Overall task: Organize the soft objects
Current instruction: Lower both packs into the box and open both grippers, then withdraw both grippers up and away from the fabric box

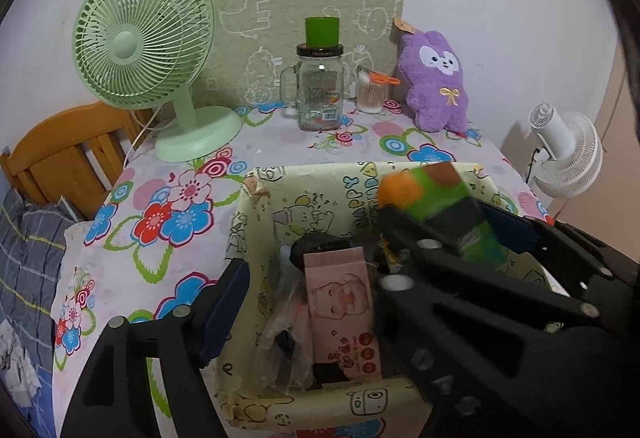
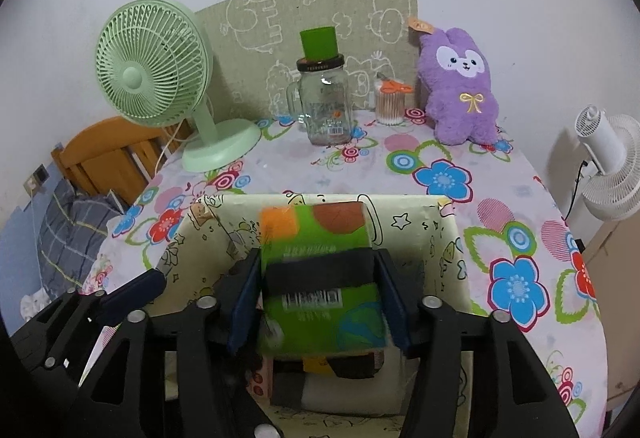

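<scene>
My right gripper (image 2: 320,298) is shut on a green tissue pack (image 2: 316,238) with orange and brown patches and holds it over a cream cartoon-print box (image 2: 424,222). In the left wrist view the same pack (image 1: 440,197) and the right gripper (image 1: 460,238) hang over the box (image 1: 260,205). The box holds a pink tissue pack (image 1: 344,310) and dark wrapped items. My left gripper (image 1: 304,278) is open at the box's left wall, empty. A purple plush rabbit (image 2: 460,85) sits upright at the table's back right.
On the flowered tablecloth (image 2: 520,238) at the back stand a green desk fan (image 2: 160,77), a glass jar mug with a green cup on top (image 2: 324,97), and a cotton swab pot with orange scissors (image 2: 390,101). A wooden bed frame (image 2: 104,153) is left, a white fan (image 2: 612,161) right.
</scene>
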